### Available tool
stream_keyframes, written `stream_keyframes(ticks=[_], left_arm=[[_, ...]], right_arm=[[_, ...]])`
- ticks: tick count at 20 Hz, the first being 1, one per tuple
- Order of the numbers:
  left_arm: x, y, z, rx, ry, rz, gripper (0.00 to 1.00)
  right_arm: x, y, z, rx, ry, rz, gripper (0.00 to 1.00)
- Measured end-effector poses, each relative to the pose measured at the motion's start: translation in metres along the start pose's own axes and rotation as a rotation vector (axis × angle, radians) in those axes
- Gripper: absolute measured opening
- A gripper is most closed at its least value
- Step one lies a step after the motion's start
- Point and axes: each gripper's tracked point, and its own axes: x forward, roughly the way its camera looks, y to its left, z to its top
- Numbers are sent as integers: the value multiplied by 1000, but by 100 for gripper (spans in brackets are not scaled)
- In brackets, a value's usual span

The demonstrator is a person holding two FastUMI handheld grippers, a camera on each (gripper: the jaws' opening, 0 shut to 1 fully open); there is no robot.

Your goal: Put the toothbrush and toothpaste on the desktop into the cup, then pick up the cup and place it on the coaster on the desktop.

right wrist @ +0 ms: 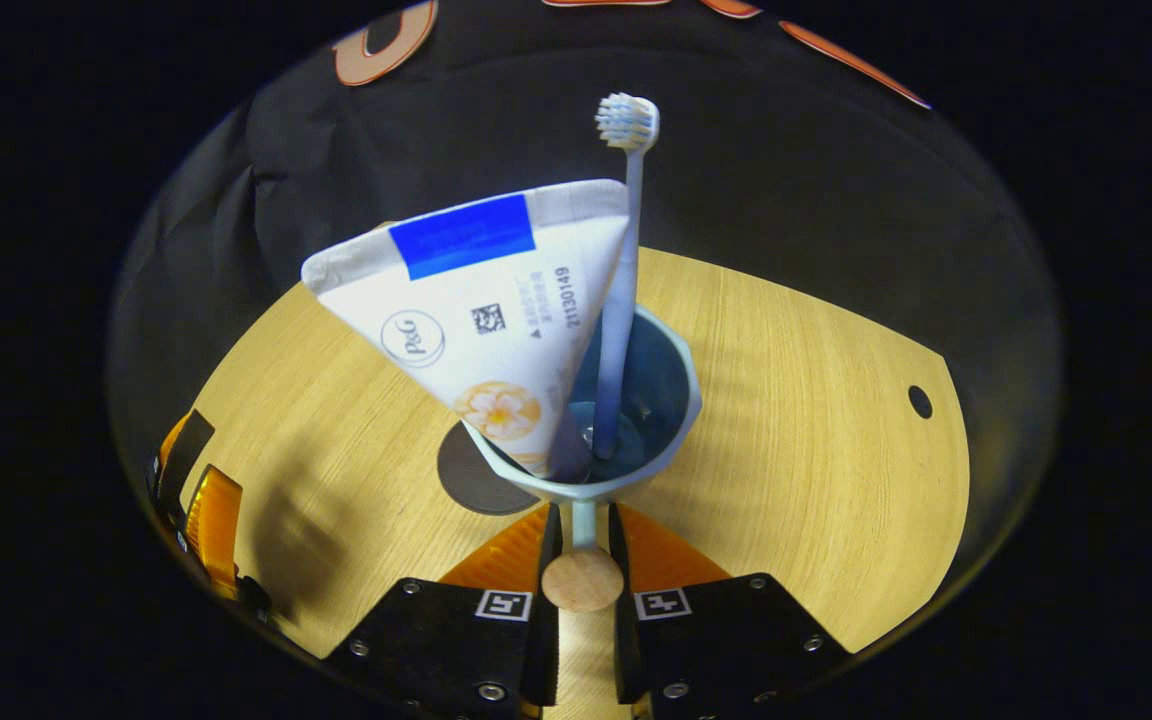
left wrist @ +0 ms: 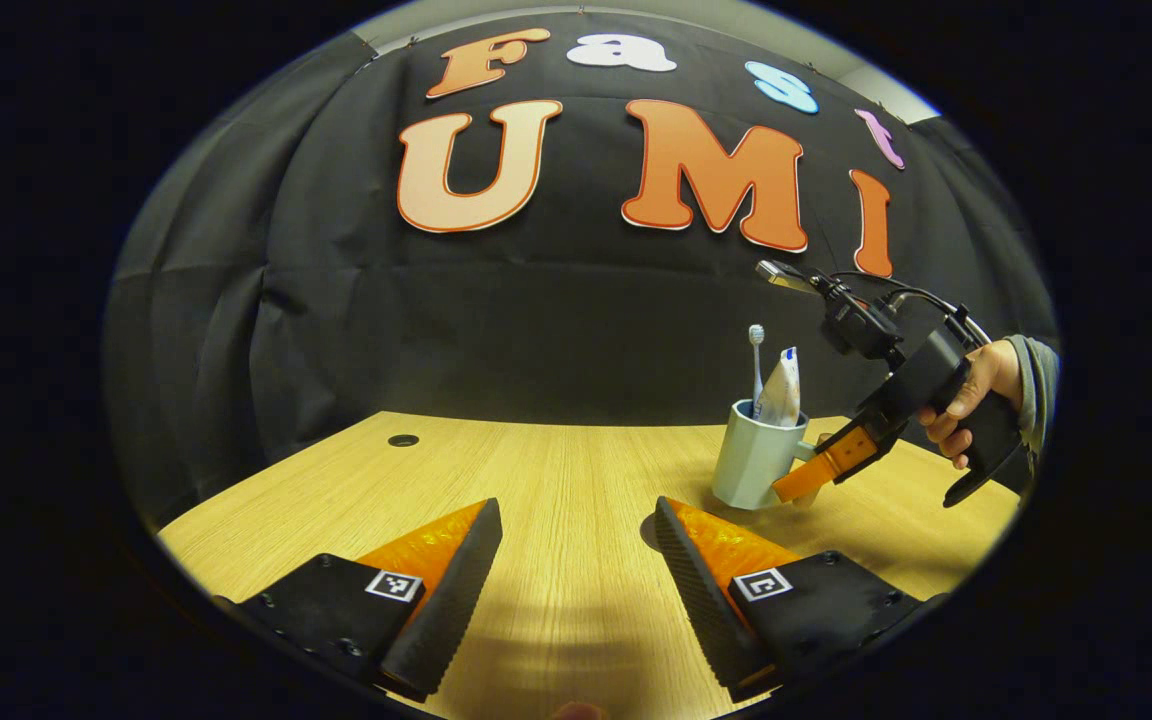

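Two grippers are under inspection. Your right gripper (right wrist: 583, 530) has its fingers closed on the handle (right wrist: 584, 522) of the cup (right wrist: 671, 440), one finger pressing each side of it, so the cup sits directly ahead of that gripper's fingertips. Inside the cup, the toothbrush (right wrist: 621, 300) stands nearly upright with its bristles at the top, and the toothpaste (right wrist: 476, 300) tube leans beside it, its flat crimped end uppermost and tilted to the left of the brush. Both items touch at the tube's upper right corner.

Just beyond the left finger of your right gripper, partly hidden by the cup, a dark round coaster (right wrist: 466, 475) lies on the desktop (right wrist: 816, 420). Whether the cup rests on the desktop or is lifted clear of it, you cannot tell from either view.

Your left gripper (left wrist: 576, 520) is released, its fingers spread wide apart with bare wood between them, holding nothing. From it, the cup sits ahead and to the right, with your hand (left wrist: 976, 395) on the right gripper's grip farther right. A small round hole (left wrist: 403, 440) lies ahead and to the left.
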Motion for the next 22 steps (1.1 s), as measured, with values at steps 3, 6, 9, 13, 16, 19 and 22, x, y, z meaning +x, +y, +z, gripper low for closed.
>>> stream_keyframes(ticks=[3, 6, 9, 13, 16, 19, 22], left_arm=[[-3, 4, -2, -5, 2, 11, 97], [-4, 8, -7, -14, 13, 19, 97], [-6, 14, -10, -16, 18, 31, 97], [-6, 20, -16, -24, 30, 44, 97], [-5, 23, -19, -28, 36, 45, 97], [-3, 21, -24, -38, 52, 40, 97], [-1, 18, -30, -45, 68, 36, 96]], right_arm=[[2, 3, -1, -21, 0, 25, 23], [3, 2, -1, -44, 11, 45, 23], [1, 3, -4, -55, 32, 57, 23], [0, 1, -5, -70, 58, 62, 23], [-3, 0, -4, -68, 69, 60, 23], [1, 2, -6, -65, 72, 65, 23], [-1, 5, -11, -47, 83, 95, 27]])
